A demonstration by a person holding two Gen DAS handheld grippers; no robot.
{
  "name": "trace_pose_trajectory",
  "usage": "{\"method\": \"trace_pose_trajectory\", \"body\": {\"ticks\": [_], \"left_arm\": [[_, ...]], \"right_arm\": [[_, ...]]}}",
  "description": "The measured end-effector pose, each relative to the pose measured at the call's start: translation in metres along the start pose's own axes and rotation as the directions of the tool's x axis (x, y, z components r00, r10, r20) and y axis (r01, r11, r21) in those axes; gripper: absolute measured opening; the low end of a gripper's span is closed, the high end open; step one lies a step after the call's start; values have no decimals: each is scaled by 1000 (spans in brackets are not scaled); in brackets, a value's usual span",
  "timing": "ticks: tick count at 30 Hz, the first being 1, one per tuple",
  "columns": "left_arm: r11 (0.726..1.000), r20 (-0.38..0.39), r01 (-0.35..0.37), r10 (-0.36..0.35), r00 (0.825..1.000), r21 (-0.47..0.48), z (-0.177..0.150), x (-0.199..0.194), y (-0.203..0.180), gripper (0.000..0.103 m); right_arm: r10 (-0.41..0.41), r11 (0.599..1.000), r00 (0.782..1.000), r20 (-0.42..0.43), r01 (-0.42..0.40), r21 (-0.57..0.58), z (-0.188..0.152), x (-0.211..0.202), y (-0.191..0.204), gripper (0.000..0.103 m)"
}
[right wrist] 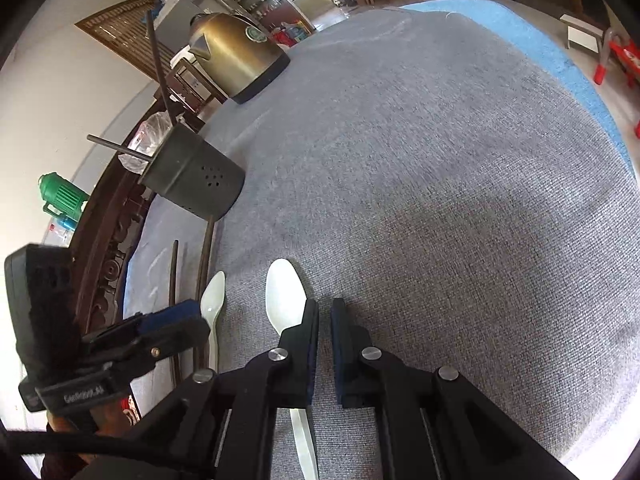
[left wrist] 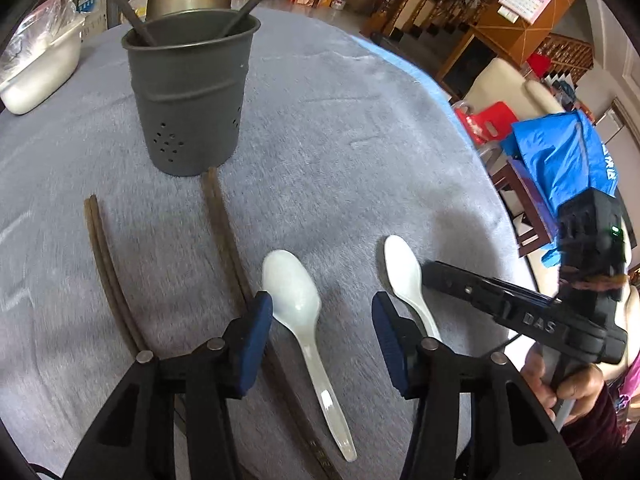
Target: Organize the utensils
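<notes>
Grey cloth is covering the tabletop (left wrist: 360,120). Left claw (left wrist: 322,316) is hovering wide open, empty, over the nearer white spoon (left wrist: 296,296); it should be closing squarely across the handle. Right claw (right wrist: 325,320) is waiting nearly shut, empty, beside the other spoon (right wrist: 286,292).

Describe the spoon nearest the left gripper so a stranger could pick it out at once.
Start at the grey perforated utensil cup on the grey tablecloth. Two white spoons lie in front of it, beside the chopstick pairs. The wanted spoon is the one next to the chopsticks, between the open left gripper's fingers; the other spoon lies toward the right gripper.
</notes>
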State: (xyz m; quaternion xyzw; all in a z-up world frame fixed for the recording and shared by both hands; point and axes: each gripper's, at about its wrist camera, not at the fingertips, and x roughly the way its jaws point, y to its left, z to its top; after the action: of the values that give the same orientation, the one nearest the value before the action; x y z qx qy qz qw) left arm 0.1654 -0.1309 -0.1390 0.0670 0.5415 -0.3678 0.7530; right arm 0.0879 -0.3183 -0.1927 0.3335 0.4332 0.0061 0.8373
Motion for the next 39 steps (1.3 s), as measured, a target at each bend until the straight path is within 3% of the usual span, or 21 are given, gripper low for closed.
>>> {"method": "trace_pose_trajectory", "body": {"ticks": [9, 13, 17, 21, 23, 24, 25, 30, 33, 35, 37, 39], "left_arm": [[999, 2, -22, 22, 1000, 40, 13, 7, -4, 51], [996, 18, -42, 41, 999, 80, 10, 10, -9, 24], [999, 46, -13, 11, 999, 51, 10, -1, -1, 9], [999, 64, 7, -10, 998, 47, 9, -10, 2, 9], [998, 57, -3, 0, 998, 64, 7, -12, 3, 9], [997, 53, -16, 12, 999, 74, 6, -13, 2, 9], [996, 52, -24, 20, 998, 80, 5, -15, 3, 9], [995, 81, -6, -3, 997, 100, -3, -32, 7, 10], [992, 78, -13, 3, 997, 129, -5, -36, 5, 20], [988, 70, -26, 15, 997, 153, -5, -34, 3, 34], [984, 59, -34, 24, 998, 173, -3, -32, 0, 40], [982, 42, -35, 27, 999, 186, 1, -27, -4, 47]], "right_arm": [[-5, 1000, 1000, 4, 5, -15, -2, 0, 1, 7], [-9, 1000, 1000, -13, 9, -29, 1, 0, 3, 9], [-22, 1000, 999, -34, 21, -7, 3, 0, 7, 15], [-63, 996, 998, -1, 63, -70, 7, -8, 25, 30], [-87, 990, 996, 3, 87, -106, 10, -9, 36, 47], [-106, 986, 994, 13, 107, -130, 12, -9, 42, 63], [-109, 983, 994, 23, 111, -145, 12, -9, 47, 65], [-196, 946, 981, -15, 185, -267, 13, 14, 75, 60], [-250, 929, 966, -63, 221, -296, 11, 35, 80, 41], [-282, 911, 959, -35, 256, -324, 10, 38, 83, 35], [-324, 894, 946, -24, 298, -335, 12, 38, 82, 13], [-302, 912, 953, -35, 278, -301, 15, 34, 73, 11]]}}
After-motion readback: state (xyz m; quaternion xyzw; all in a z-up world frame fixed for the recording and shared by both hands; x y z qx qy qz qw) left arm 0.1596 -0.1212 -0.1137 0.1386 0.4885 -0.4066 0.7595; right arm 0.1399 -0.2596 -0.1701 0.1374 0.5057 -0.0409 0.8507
